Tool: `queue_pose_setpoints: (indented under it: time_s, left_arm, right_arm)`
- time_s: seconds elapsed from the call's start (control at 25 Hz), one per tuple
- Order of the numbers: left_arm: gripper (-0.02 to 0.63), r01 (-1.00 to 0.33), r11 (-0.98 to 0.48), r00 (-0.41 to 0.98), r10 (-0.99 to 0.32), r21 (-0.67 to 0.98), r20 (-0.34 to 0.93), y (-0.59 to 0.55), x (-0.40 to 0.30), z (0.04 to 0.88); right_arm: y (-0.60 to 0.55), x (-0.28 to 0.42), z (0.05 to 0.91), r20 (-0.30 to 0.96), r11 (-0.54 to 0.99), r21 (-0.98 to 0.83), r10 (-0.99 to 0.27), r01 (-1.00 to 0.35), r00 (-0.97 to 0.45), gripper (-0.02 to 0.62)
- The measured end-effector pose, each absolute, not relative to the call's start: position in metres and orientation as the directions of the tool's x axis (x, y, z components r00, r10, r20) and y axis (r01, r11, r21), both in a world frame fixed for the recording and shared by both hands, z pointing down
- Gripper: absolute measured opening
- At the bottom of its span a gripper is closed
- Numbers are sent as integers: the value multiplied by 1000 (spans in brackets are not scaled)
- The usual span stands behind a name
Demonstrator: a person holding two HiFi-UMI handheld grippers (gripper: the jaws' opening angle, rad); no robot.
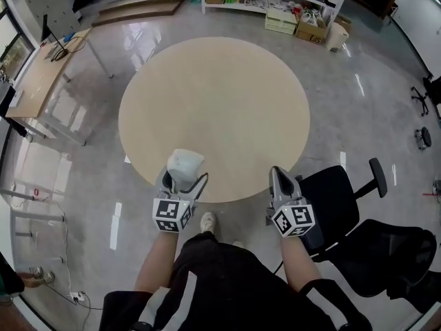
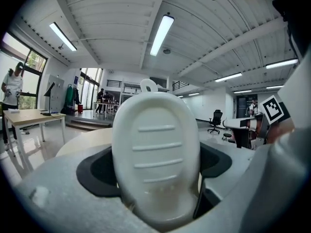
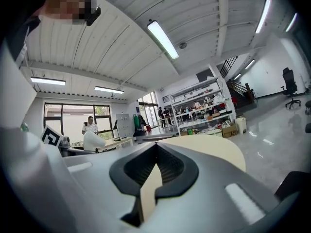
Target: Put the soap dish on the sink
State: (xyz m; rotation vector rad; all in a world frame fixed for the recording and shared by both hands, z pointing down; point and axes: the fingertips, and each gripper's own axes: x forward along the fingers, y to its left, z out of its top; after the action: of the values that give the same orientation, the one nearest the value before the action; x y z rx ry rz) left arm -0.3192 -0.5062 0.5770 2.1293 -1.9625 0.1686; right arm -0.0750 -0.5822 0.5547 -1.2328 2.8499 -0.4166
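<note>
Soap dish [image 2: 155, 149] clamped between left tongs [image 1: 185, 178]; right tongs [image 3: 155, 148] empty.

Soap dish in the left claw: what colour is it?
The soap dish is white, with raised ribs; best seen in the left gripper view.

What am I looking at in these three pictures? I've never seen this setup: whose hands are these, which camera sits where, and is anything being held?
There is no robot here. A person holds a two-jaw gripper in each hand. The head view comes from a camera on their head that looks steeply down. The other two views come from cameras riding on each gripper, looking along its jaws. The left gripper is clamped on a white soap dish, by the near edge of a bare round table. The right gripper is shut with nothing between its jaws. A black office chair stands to the right. No sink shows in any view.
</note>
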Motion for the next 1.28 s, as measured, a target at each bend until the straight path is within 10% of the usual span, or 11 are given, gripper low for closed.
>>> queue_pose_setpoints:
  time_s: [0.64, 1.28]
  left_arm:
    - [474, -989, -76, 141, -745, 127, 651, -541, -362, 727]
    - [474, -974, -210, 198, -634, 80, 748, -559, -344, 774]
  right_arm:
    - [-595, -125, 620, 257, 576, -302, -718, -760, -646, 5]
    - [-581, -105, 655, 344, 479, -320, -745, -817, -571, 5]
